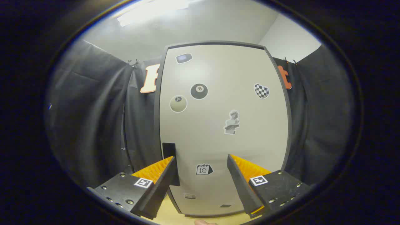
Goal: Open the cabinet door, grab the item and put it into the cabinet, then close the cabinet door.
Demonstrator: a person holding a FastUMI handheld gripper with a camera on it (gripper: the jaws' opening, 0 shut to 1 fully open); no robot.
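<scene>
My hand-held gripper (201,170) points straight at the cabinet (218,131), and its two fingers stand wide apart with nothing between them but open air. They grip nothing.

The cabinet door (250,150) is shut and sits flush inside a dark frame (157,103). It is a pale, flat panel that stands just beyond my fingertips. A dark rectangular handle (169,151) sits at the door's left edge, low down, just above and behind the tip of my left finger (162,179); whether the finger touches it I cannot tell. My right finger (242,184) is well apart from the handle, in front of the lower right part of the door.

Stickers dot the door: a black eight ball (199,91), a pale ball (178,103) just below and left of it, a checkered heart (261,91) near the right edge, a small bust figure (232,122) around the middle, a little calendar (203,169) between my fingers, and a dark rounded badge (183,58) near the top left.

The cabinet stands on a light wooden tabletop (170,214), of which a strip shows below the door, between my fingers. Black cloth (93,118) hangs on both sides of the cabinet.

I cannot make out the item to be stored from here.
</scene>
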